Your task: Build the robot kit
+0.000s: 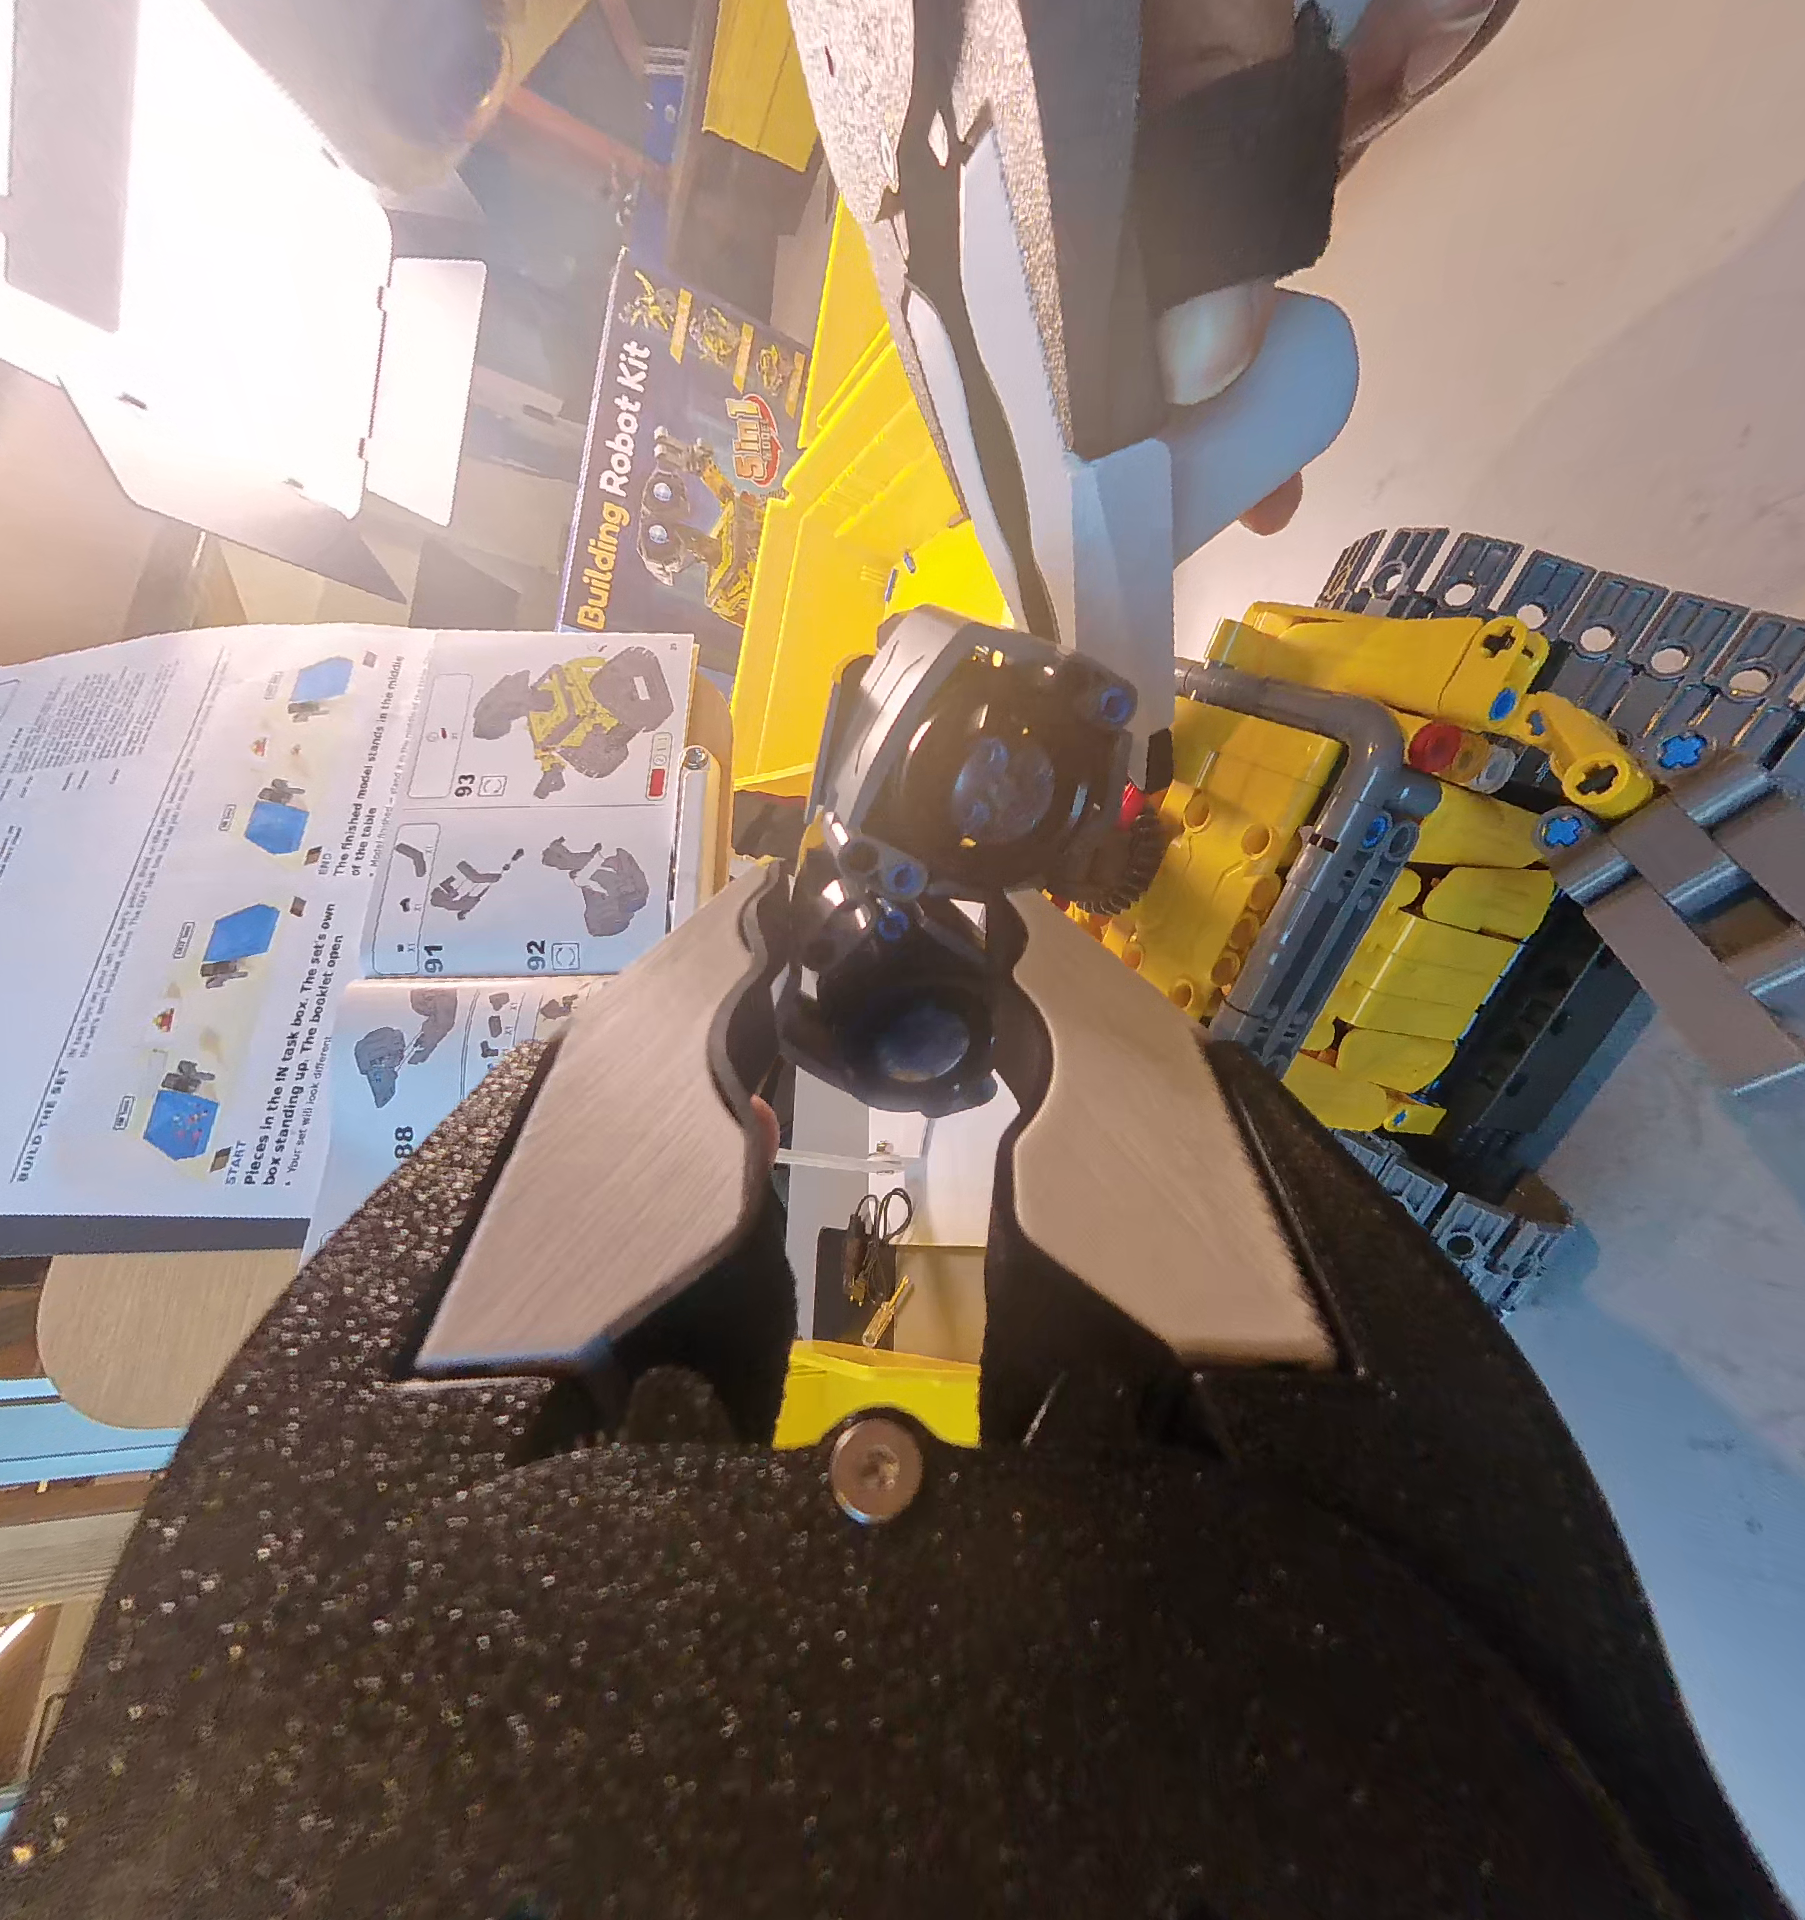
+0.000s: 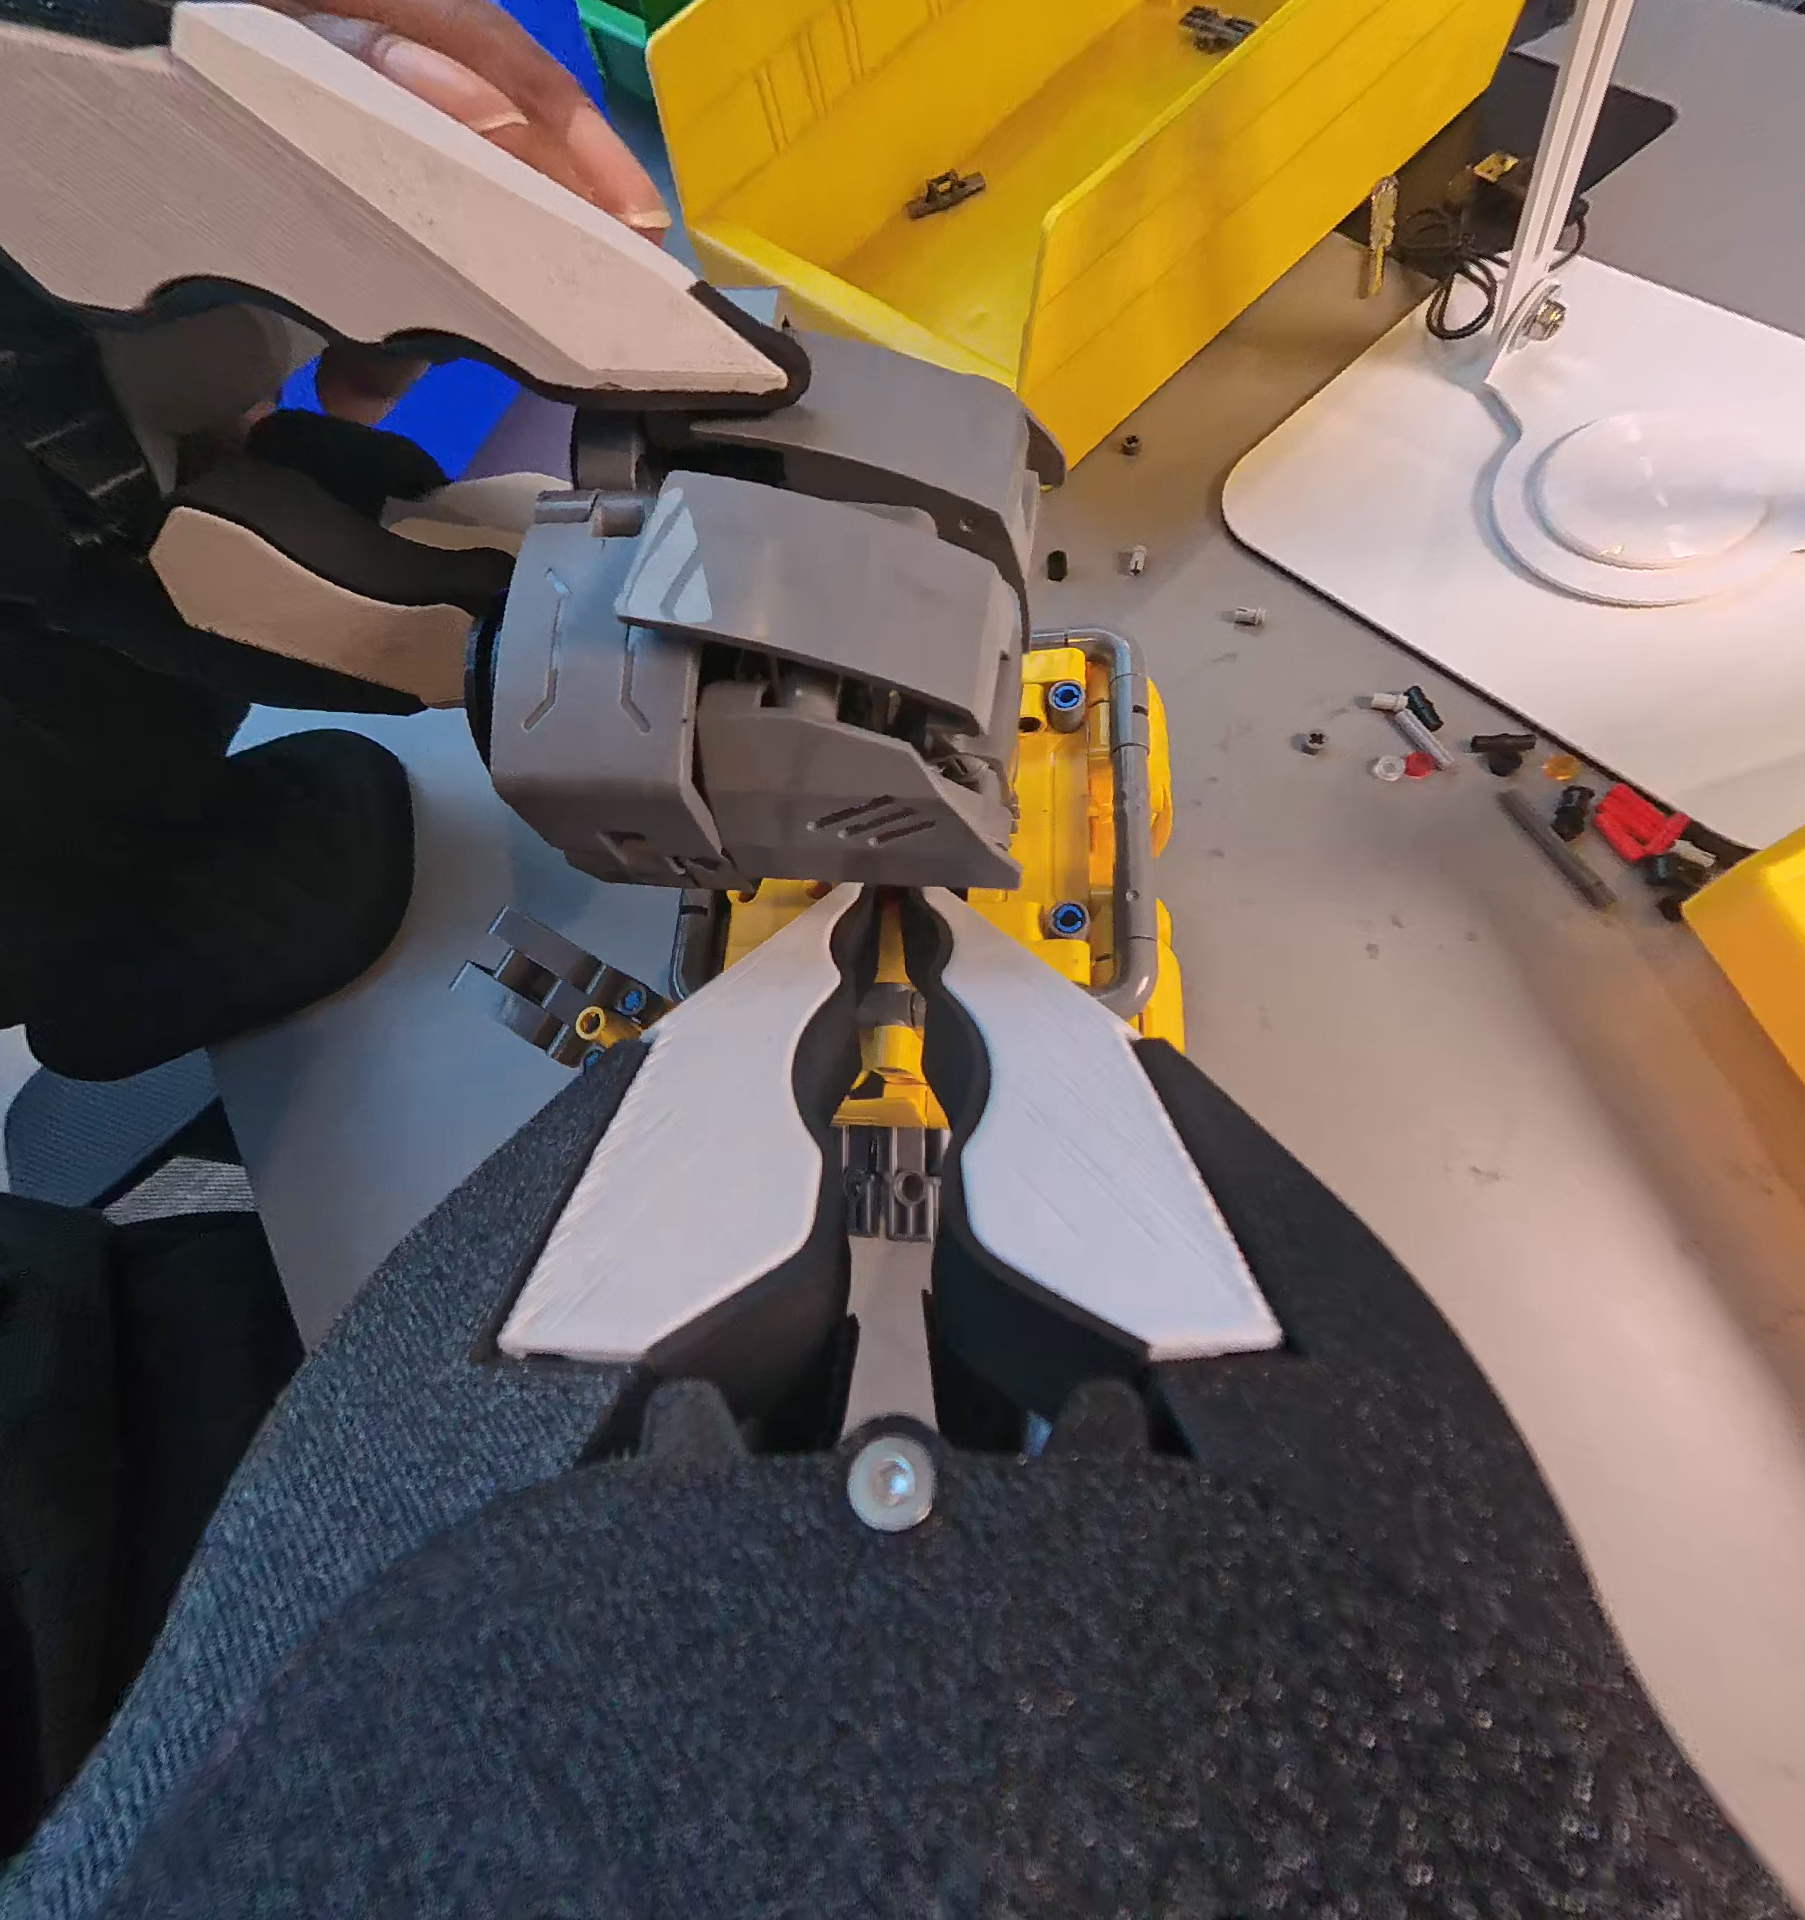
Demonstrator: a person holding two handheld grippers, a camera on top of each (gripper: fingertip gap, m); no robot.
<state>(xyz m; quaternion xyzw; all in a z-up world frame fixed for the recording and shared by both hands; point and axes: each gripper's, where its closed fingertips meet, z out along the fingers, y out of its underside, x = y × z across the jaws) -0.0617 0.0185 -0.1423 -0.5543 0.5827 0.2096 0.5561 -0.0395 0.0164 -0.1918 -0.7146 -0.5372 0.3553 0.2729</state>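
The toy robot's grey head [image 2: 773,665] and yellow body [image 1: 1282,914] are smooth, shiny plastic. Each tool's fingers [image 2: 690,1174] look like matt, ridged plastic. The booklet [image 1: 254,914] is paper. The worktop [image 2: 1397,1091] is smooth and dull.

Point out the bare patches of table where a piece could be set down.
Bare grey table lies right of the yellow model, below the loose small parts. It is crowded by the yellow bin, white lamp base, and the grey head.

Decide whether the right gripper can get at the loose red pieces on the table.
Probably not now: the right gripper is shut on a red pin under the head; otherwise nothing stands between it and the red pieces.
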